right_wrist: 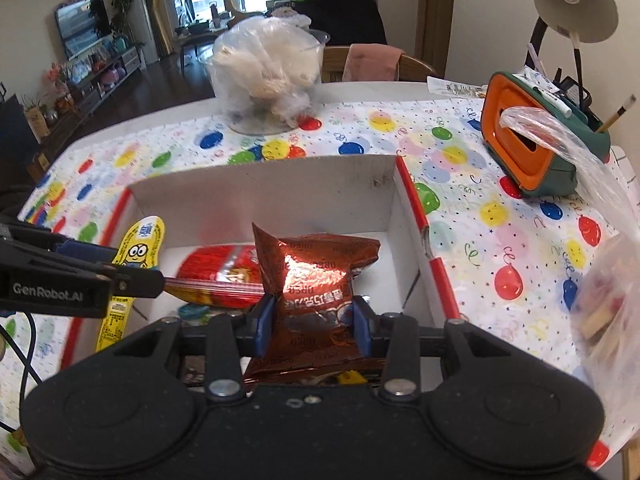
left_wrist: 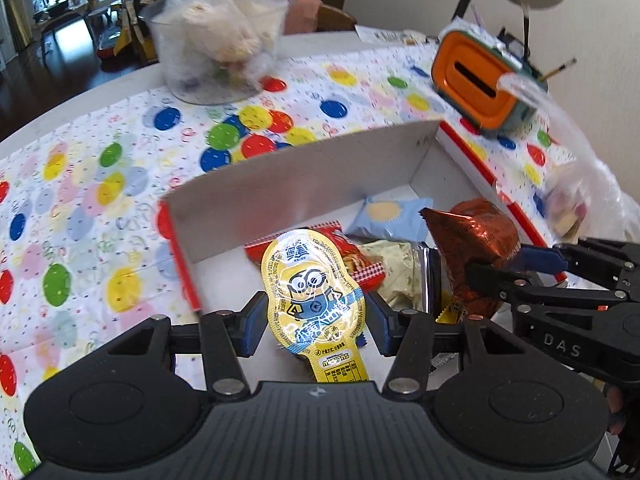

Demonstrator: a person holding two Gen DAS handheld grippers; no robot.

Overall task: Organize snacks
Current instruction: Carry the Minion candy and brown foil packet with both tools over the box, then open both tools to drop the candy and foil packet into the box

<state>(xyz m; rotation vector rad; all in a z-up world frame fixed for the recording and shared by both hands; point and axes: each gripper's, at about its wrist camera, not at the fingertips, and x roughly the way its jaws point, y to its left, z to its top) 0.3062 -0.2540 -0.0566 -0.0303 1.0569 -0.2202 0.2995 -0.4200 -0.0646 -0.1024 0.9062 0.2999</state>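
My left gripper (left_wrist: 315, 322) is shut on a yellow Minions snack pack (left_wrist: 314, 292), held over the white cardboard box (left_wrist: 280, 184). That pack (right_wrist: 138, 256) also shows at the left of the right wrist view, in the left gripper (right_wrist: 132, 276). My right gripper (right_wrist: 310, 322) is shut on a brown foil Oreo packet (right_wrist: 316, 280), also above the box (right_wrist: 260, 200); the same packet (left_wrist: 474, 256) and the right gripper (left_wrist: 524, 268) appear at the right in the left wrist view. Inside the box lie a pale blue packet (left_wrist: 390, 216), a red packet (left_wrist: 356, 256) and a cream packet (left_wrist: 400, 276).
A clear tub of bagged snacks (right_wrist: 272, 76) stands at the back of the balloon-print tablecloth (right_wrist: 500, 216). An orange and green organiser (right_wrist: 536, 148) and a desk lamp (right_wrist: 576, 4) sit at the back right. A clear plastic bag (right_wrist: 604, 280) hangs at the right.
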